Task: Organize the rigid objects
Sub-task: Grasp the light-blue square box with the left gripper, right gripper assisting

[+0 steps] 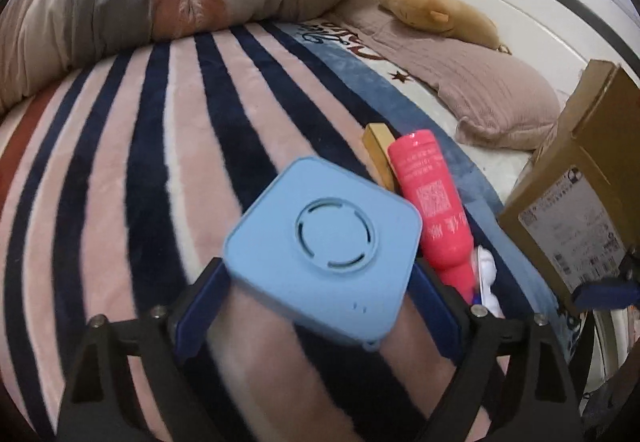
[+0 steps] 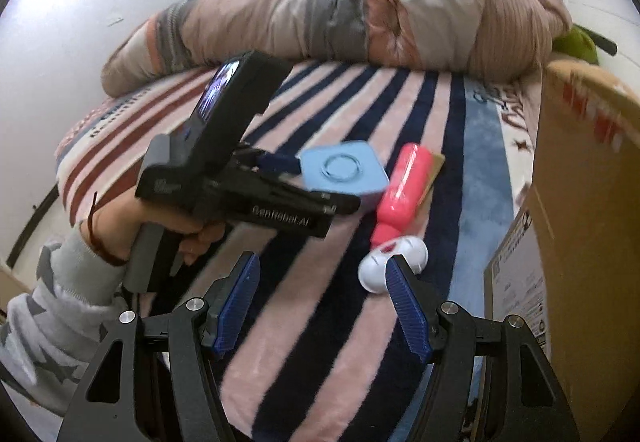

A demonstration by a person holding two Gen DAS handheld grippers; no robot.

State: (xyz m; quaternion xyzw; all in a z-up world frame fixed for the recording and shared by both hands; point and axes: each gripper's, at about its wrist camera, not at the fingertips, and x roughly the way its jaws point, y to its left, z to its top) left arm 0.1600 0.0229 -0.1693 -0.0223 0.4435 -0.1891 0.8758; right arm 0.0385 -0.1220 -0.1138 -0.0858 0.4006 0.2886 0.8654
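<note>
My left gripper (image 1: 320, 282) is shut on a light blue square box (image 1: 324, 238) with a round ring on its top, held above the striped blanket. It also shows in the right wrist view (image 2: 342, 170), held by the left gripper (image 2: 288, 166). A pink bottle (image 1: 430, 202) lies just right of it on the blanket, also in the right wrist view (image 2: 400, 190). A gold-brown box (image 1: 378, 154) lies behind the bottle. A white rounded object (image 2: 394, 262) lies by the bottle's cap. My right gripper (image 2: 322, 302) is open and empty above the blanket, near the white object.
A cardboard box (image 1: 580, 186) stands at the right, also in the right wrist view (image 2: 588, 234). A rolled quilt (image 2: 340, 22) lies along the far side of the bed. A pillow (image 1: 480, 82) and a plush toy (image 1: 440, 14) lie at the headboard.
</note>
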